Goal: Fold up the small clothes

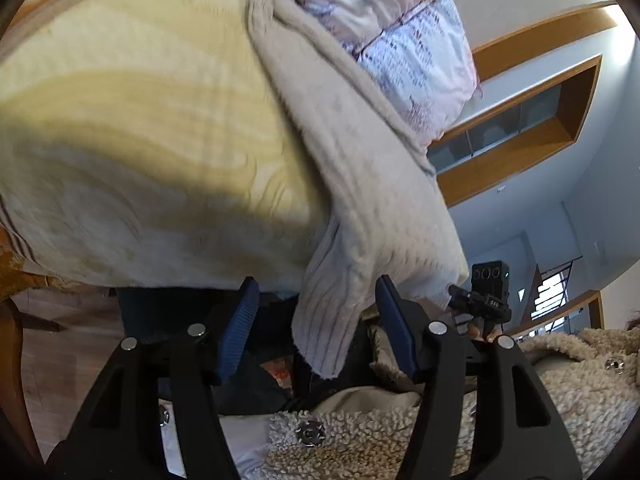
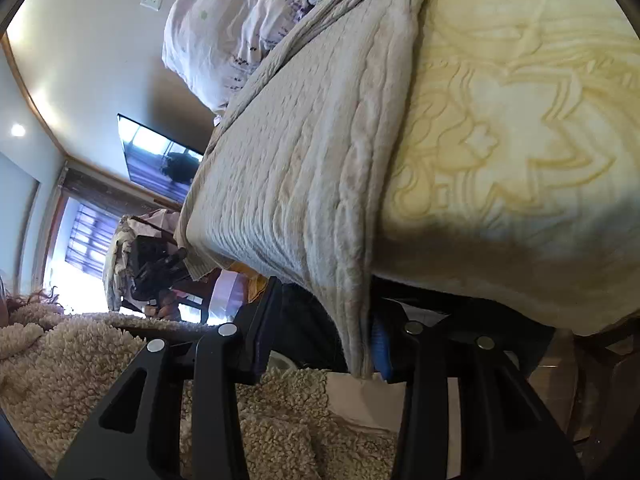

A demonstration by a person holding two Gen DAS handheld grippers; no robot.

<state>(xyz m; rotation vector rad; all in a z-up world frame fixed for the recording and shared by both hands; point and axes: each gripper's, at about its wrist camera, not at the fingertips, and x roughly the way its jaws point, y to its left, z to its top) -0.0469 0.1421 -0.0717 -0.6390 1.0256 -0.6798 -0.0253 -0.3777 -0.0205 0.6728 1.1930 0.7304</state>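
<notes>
A beige knitted garment (image 1: pixel 360 160) lies along the edge of a bed, on a yellow blanket (image 1: pixel 140 100). One ribbed corner hangs over the edge between the blue pads of my left gripper (image 1: pixel 316 284). Its jaws stand apart and neither pad presses on the cloth. In the right wrist view the same garment (image 2: pixel 300 160) droops between the fingers of my right gripper (image 2: pixel 326 300). The cloth rests against the right blue pad (image 2: pixel 380 344), and a dark gap separates it from the left finger. Each gripper shows small in the other's view.
Purple-printed bedding (image 1: pixel 400 28) is piled at the head of the bed. A person's cream fleece jacket (image 1: pixel 360 448) fills the foreground under both grippers. A wooden chair (image 1: pixel 12 340) stands at the left. A dark screen (image 2: pixel 160 156) hangs on the wall.
</notes>
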